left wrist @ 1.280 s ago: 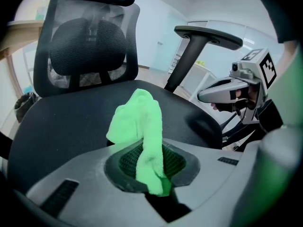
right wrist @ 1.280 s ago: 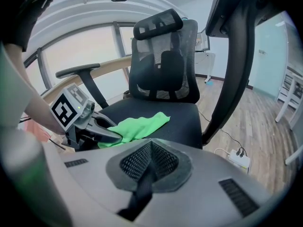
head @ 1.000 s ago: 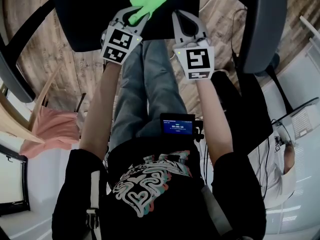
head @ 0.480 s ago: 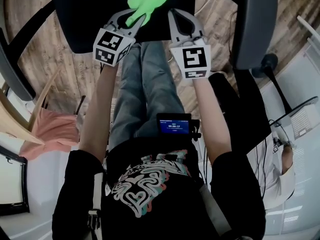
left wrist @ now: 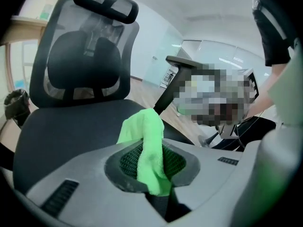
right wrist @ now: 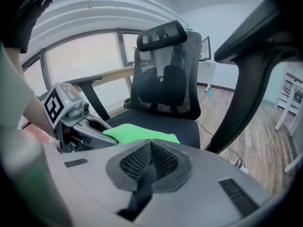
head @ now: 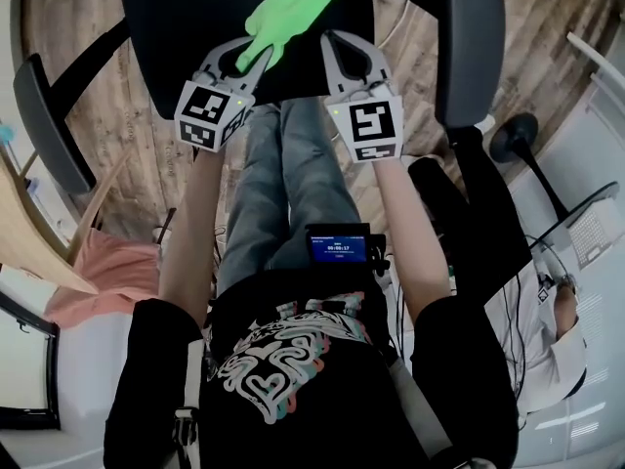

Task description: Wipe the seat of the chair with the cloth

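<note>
Green fabric is bunched between the padded jaws of the left gripper (left wrist: 151,167), which are closed on one corner of the bright green soft cloth (left wrist: 147,131). The right gripper (right wrist: 149,162) hangs just beside it, its jaws pressed together on nothing. The hold looks to me like the weak spot: only a narrow fold is pinched, so drag from the seat could tug it free, or the cloth could roll into a rope and wipe only a thin stripe. The idle right gripper, so near, might also snag it. Beyond the jaws the cloth lies rumpled and spread out toward the front of the black fabric seat of the office chair (head: 186,18), its far end pointing at the black mesh backrest (left wrist: 85,65).
</note>
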